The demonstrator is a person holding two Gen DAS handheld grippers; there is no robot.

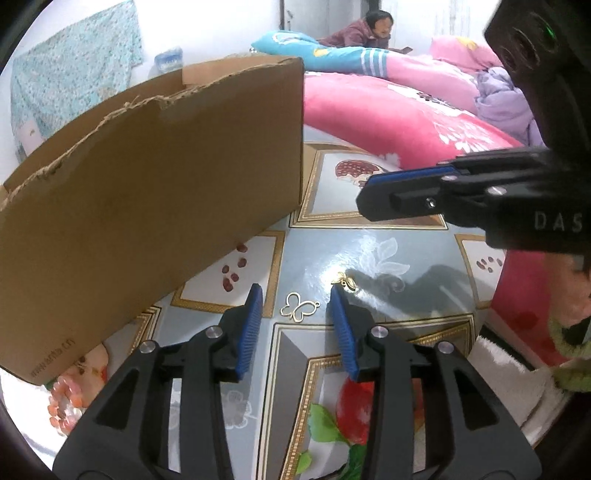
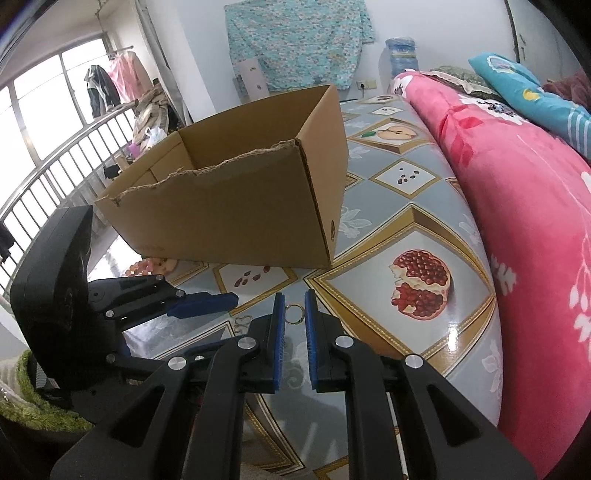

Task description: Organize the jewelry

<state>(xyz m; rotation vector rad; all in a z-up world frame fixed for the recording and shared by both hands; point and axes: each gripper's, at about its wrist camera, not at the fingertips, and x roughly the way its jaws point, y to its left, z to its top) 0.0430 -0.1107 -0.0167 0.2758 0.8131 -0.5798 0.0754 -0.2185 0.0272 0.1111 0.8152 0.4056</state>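
The gold butterfly-outline pendant (image 1: pixel 299 305) lies flat on the glossy fruit-print table (image 1: pixel 332 251), and I see it right between the two blue-padded fingers of my left tool (image 1: pixel 295 291), just below their tips. That tool stands released: there is a clear gap on either side of the pendant and neither pad touches it. A second, smaller gold charm (image 1: pixel 346 283) sits on the table at the tip of the finger on the picture's right; I cannot tell whether they touch. My right tool (image 2: pixel 294 307) hangs above the table off to the right, casting a shadow on the cloth, and it is clenched on a small gold ring (image 2: pixel 294 314) pinched between its pad tips. To the left a large open brown cardboard box (image 1: pixel 166 192) with a torn top edge fills much of the left wrist view and stands near the pendant, its lower edge just beyond the left finger. A bracelet of pink and orange beads (image 1: pixel 62 402) lies by the box's near corner. Beyond the table, a pink floral blanket (image 1: pixel 388 118) covers a bed, where a person (image 1: pixel 365 31) lies far back.
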